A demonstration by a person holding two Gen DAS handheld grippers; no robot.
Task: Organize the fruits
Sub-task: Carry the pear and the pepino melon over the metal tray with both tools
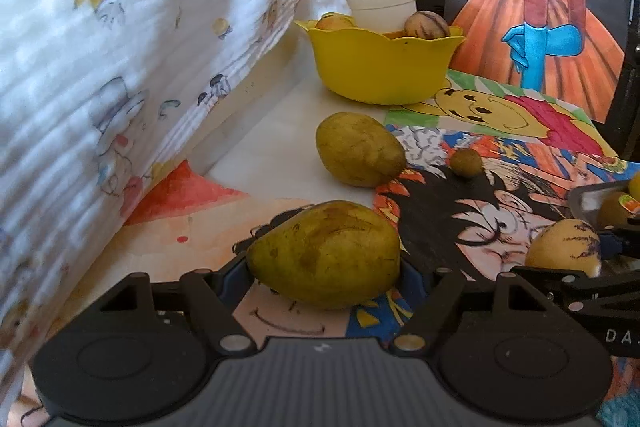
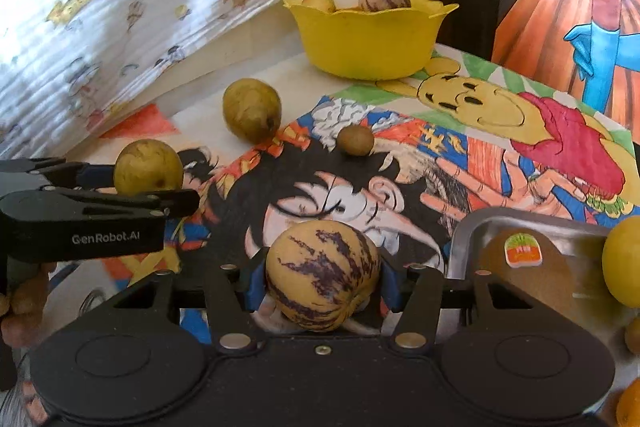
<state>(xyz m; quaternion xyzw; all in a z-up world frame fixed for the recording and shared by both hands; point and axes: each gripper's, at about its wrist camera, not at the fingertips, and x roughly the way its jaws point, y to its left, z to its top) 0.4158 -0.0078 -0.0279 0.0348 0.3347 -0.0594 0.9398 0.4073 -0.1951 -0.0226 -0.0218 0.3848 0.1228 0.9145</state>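
Two grippers each grip a fruit low over the cartoon-printed table cover [image 2: 460, 147]: the left gripper [image 1: 324, 267] is clamped on a green pear [image 1: 324, 253], the right gripper [image 2: 322, 283] on a yellow, purple-streaked melon [image 2: 322, 277] just beside a metal tray [image 2: 532, 227] that holds a stickered kiwi [image 2: 532, 267]. A second pear [image 1: 360, 149] and a small brown fruit [image 1: 466, 163] lie between them and the yellow bowl [image 1: 380, 67] of fruit.

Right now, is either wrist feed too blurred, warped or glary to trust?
Left wrist: fisheye bends the edges; the curtain is smeared, the held pear sharp. Right wrist: dark corners, and the metal tray glares; the striped fruit reads clearly. Both usable.
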